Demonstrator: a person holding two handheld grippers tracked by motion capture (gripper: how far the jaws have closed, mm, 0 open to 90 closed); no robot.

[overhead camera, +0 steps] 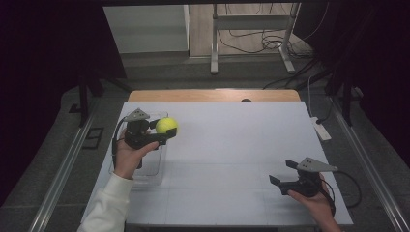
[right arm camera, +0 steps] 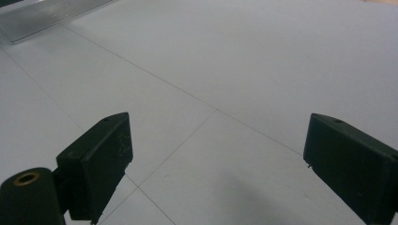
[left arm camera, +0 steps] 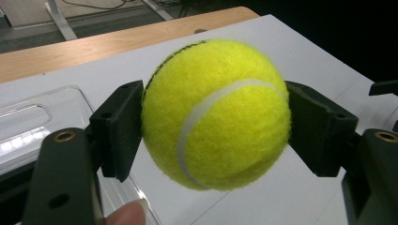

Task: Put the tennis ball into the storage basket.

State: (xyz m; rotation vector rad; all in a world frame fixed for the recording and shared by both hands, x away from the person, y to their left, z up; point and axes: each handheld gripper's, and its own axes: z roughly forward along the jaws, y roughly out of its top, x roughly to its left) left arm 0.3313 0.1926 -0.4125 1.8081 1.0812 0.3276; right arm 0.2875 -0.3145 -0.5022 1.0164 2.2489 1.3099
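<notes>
Where the clear plastic tray [overhead camera: 150,171] sits at the table's left edge, a yellow tennis ball [overhead camera: 166,125] hangs above it, clamped between the left gripper's [overhead camera: 164,131] jaws (pads pressing both sides). The right gripper [overhead camera: 283,173] hovers near the white table [overhead camera: 232,145] at the near right, jaws spread wide with nothing between them.

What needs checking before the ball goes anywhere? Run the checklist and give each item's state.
1. Left claw shut on the ball: ok, a pad presses each side.
2. Ball clear of the table: ok, held in the air.
3. Grip centred: ok, pads sit near the ball's widest part.
4. Clear bin at hand: ok, under the left hand, beside the ball.
5. Bin contents: cannot tell.
6. Right claw free: ok, open, holding nothing, over bare table at the near right.
</notes>
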